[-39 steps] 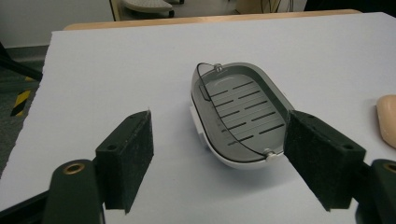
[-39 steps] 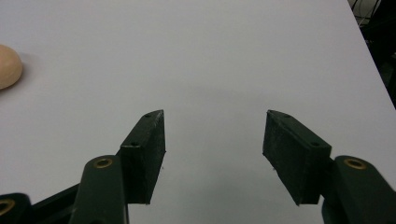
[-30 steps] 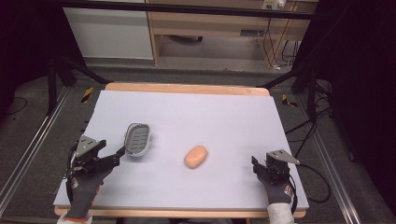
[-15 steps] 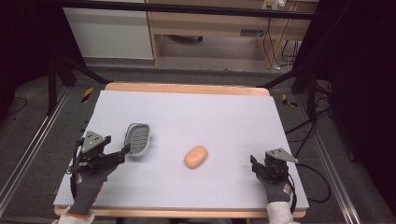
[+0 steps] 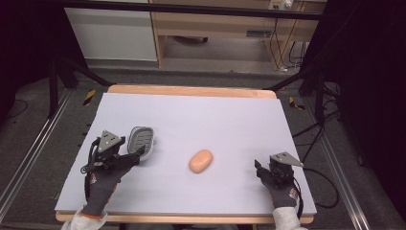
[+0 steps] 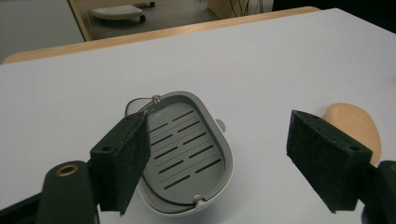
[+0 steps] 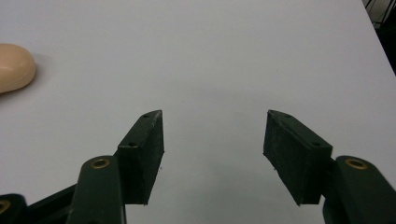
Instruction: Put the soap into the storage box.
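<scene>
A grey slotted soap dish lies on the pale table top at the left. A peach soap bar rests near the middle. My left gripper is right behind the dish. In the left gripper view its jaws have just been opening; they stand wide, with the dish low between them and no pad pressing on it. The soap bar peeks out behind the right pad. My right gripper rests at the right front, open over bare table, with the soap bar far to its left.
A wooden strip runs along the table's far edge. Beyond it stand a white cabinet and a wooden shelf unit. Dark floor, metal rails and cables surround the table. Bare table lies between the soap and the right gripper.
My left gripper has moved forward and to the right, up to the soap dish, and its jaws stand wider. The right gripper, the dish and the soap have stayed put.
</scene>
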Action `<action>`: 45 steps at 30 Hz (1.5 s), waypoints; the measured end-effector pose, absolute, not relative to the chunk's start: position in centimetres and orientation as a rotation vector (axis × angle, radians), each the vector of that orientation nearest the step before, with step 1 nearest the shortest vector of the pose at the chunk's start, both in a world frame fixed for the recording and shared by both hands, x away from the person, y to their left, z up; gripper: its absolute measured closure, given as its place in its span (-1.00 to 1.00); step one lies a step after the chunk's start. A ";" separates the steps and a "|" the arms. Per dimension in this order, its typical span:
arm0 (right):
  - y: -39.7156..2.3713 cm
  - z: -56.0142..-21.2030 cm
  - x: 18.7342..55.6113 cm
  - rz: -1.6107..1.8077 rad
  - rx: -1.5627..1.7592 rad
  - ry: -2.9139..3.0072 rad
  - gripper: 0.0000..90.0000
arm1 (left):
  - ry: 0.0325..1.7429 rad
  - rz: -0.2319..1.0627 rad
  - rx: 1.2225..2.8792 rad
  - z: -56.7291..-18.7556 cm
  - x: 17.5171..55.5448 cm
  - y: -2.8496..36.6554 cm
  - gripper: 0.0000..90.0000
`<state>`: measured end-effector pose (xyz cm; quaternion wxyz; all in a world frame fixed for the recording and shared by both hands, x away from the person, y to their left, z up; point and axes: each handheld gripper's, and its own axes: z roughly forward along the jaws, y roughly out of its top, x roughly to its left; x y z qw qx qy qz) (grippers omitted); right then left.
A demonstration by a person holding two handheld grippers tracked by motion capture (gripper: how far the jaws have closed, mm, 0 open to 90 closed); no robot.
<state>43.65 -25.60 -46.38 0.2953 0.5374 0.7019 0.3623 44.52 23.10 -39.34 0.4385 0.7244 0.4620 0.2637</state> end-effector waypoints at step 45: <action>-25.7 -46.5 43.8 0.955 1.424 1.876 -0.09 | 1.000 0.588 1.937 -39.7 46.8 12.8 -0.54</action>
